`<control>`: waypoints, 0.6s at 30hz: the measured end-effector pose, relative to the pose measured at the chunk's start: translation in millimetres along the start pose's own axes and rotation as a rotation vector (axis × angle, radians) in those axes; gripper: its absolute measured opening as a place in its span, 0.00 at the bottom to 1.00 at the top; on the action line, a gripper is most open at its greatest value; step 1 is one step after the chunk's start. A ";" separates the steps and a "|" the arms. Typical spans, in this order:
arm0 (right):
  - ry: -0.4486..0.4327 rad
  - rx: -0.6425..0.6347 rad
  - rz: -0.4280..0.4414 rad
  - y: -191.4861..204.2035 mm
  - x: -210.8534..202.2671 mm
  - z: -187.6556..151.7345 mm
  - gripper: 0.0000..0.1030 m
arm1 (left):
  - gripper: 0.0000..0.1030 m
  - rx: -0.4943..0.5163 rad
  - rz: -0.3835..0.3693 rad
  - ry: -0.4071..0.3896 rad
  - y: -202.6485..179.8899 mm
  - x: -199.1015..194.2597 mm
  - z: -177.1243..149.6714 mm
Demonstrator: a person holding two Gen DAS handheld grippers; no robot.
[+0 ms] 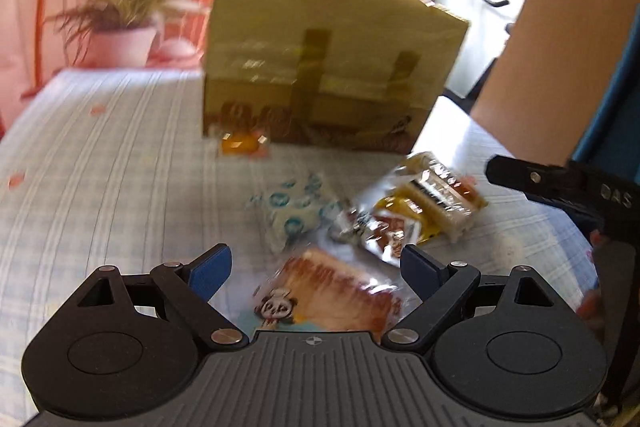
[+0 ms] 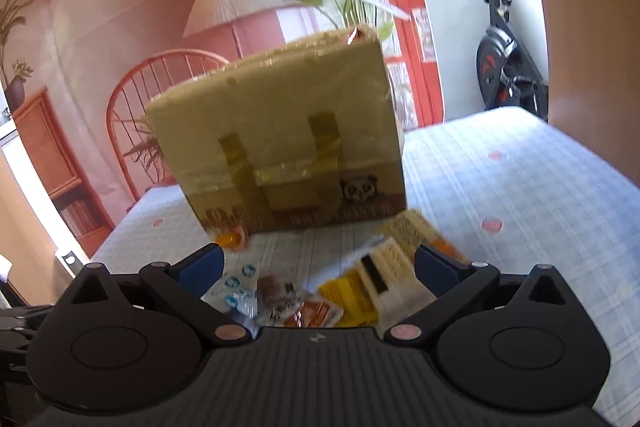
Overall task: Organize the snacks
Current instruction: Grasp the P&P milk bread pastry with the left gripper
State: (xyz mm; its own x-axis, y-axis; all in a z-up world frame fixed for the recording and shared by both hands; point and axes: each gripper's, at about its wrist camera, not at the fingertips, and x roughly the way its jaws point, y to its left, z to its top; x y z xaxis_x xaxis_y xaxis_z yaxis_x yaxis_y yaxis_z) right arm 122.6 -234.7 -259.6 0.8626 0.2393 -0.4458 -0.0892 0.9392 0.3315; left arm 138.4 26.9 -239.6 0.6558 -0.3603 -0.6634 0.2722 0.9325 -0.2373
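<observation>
**Approach to the snack pile, both grippers empty**

Pale checked cloth covers the table, which stands in a pink-walled room with an orange wire chair and a potted plant behind it. At the far middle of the cloth stands a tan bag with two darker handle straps on its near face; its top is closed from these angles, and whether it can receive anything cannot be told. A small orange sweet lies just beside the bag's near left corner. Nearer the cameras lies a loose pile of wrapped snacks: a white packet with teal rings, a yellow-and-clear wafer pack touching an orange-and-foil sachet, and a panda-printed packet.

The left gripper points down over the pile with its blue pads spread wide; the panda-printed packet lies between them, but the pads do not press on it. The right gripper likewise stands wide and empty above the wafer pack, and shows at the right edge of the left wrist view.

Step in hand, as judged: the first pick, not yet made. The next move calls for the left gripper to descend until its pads flank the packet's edges, then close gently, since crinkly film may slip or crush.
</observation>
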 end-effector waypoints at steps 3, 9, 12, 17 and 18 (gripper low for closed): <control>0.017 -0.001 0.002 1.7 5.9 -8.5 1.00 | 0.90 -0.052 -0.007 0.038 9.3 8.9 -6.6; 0.054 -0.012 0.011 4.7 15.8 -18.9 1.00 | 0.90 0.051 -0.035 0.048 -14.1 9.6 -17.2; 0.057 -0.012 0.003 4.4 16.7 -19.6 1.00 | 0.90 0.099 -0.024 0.053 -23.9 11.8 -19.9; 0.053 0.004 0.003 2.3 16.8 -19.5 1.00 | 0.90 0.142 0.029 0.074 -27.1 19.3 -23.2; 0.054 0.004 0.002 2.0 16.9 -20.0 1.00 | 0.90 0.153 0.035 0.077 -28.0 20.5 -23.3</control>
State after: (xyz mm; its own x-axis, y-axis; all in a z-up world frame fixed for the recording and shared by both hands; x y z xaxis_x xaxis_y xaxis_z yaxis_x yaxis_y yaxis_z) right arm 127.0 -223.9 -283.1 0.8342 0.2541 -0.4894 -0.0885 0.9377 0.3360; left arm 127.8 -6.0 -263.1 0.6123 -0.3194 -0.7232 0.3583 0.9276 -0.1063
